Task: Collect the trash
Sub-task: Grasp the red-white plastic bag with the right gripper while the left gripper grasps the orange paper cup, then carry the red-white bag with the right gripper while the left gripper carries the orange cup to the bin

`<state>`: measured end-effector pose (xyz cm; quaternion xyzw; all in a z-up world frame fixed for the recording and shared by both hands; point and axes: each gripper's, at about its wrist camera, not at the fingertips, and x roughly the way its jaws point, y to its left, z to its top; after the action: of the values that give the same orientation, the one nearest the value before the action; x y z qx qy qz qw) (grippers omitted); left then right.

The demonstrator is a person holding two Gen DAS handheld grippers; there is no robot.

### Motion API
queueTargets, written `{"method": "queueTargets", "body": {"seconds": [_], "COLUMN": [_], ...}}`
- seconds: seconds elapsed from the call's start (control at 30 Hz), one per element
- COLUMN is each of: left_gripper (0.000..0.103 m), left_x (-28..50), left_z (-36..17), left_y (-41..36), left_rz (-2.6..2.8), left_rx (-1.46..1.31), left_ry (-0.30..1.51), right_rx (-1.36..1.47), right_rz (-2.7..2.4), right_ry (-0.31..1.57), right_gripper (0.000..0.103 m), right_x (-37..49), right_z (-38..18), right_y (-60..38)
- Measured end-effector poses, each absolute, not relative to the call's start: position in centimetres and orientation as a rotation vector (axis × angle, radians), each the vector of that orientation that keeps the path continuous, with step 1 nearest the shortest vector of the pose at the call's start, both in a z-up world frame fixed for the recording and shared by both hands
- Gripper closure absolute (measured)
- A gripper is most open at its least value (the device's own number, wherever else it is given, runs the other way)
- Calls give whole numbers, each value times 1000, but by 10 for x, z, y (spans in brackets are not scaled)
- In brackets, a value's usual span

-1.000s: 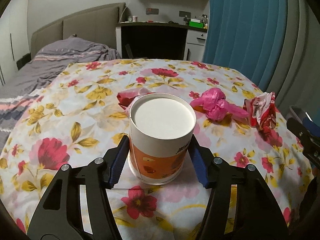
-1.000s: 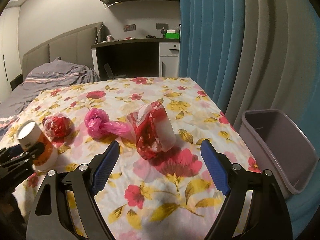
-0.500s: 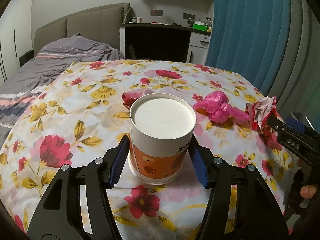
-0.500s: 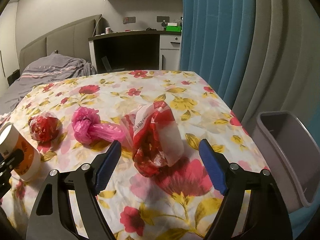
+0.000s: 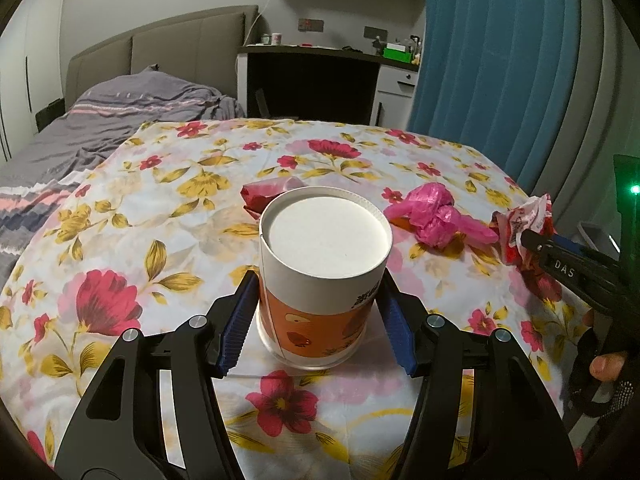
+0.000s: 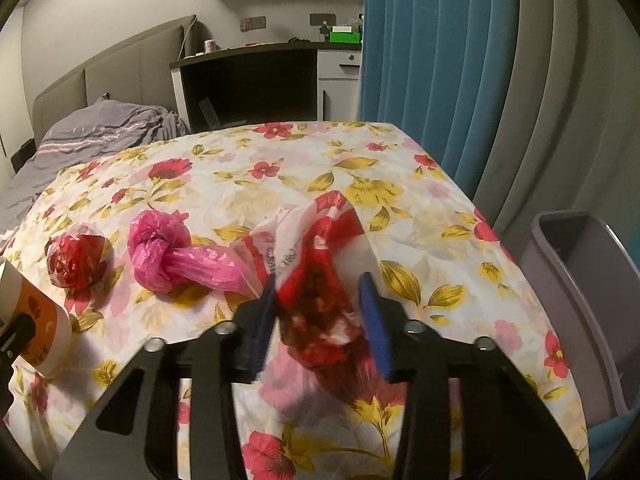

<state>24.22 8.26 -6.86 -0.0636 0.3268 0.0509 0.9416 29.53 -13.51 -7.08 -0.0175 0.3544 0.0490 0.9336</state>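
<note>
A paper cup with a white lid and orange band stands on the flowered cloth, and my left gripper is shut on it, its blue pads against both sides. The cup's edge also shows at the far left of the right wrist view. My right gripper is closing its jaws on a crumpled red and white plastic bag, pinched up between the pads. The same right gripper shows in the left wrist view at that bag. A knotted pink bag and a red wrapper ball lie to the left.
A grey bin stands off the table's right edge, below the blue curtain. The flowered tablecloth stretches back toward a bed and a dark desk. A person's fingertip shows at the right.
My right gripper has come forward and down over the red and white bag and narrowed its jaws onto it, squeezing it taller. The left gripper and cup have stayed still.
</note>
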Motion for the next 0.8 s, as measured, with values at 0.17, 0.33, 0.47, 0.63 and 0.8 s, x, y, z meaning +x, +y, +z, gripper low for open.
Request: {"method": "queueTargets", "body": {"seconds": [0.17,0.33,0.47,0.63,0.8], "left_gripper": [44,44,44,45,45], "left_x": [242,242,240,235,219], "left_z": [-69,-68,-66,-62,-44], "left_y": [82,81,79,71,58], "left_rz": [101,89,79,72,37], "left_rx": [-132,-130,-119,-82,-66], "left_ry": [666,657,645,638,602], "right_rx": [-49,-25,-24,-25,-9], "right_rz": [104,107,125,148,163], "right_ry": [706,690,679,666,646], "right_gripper": [78,78,78,78,78], "right_x": [290,274,251,223,197], "right_z": [-68,-59,-51,-41,-29], "right_y": [-136,-144,-150,-157,-169]}}
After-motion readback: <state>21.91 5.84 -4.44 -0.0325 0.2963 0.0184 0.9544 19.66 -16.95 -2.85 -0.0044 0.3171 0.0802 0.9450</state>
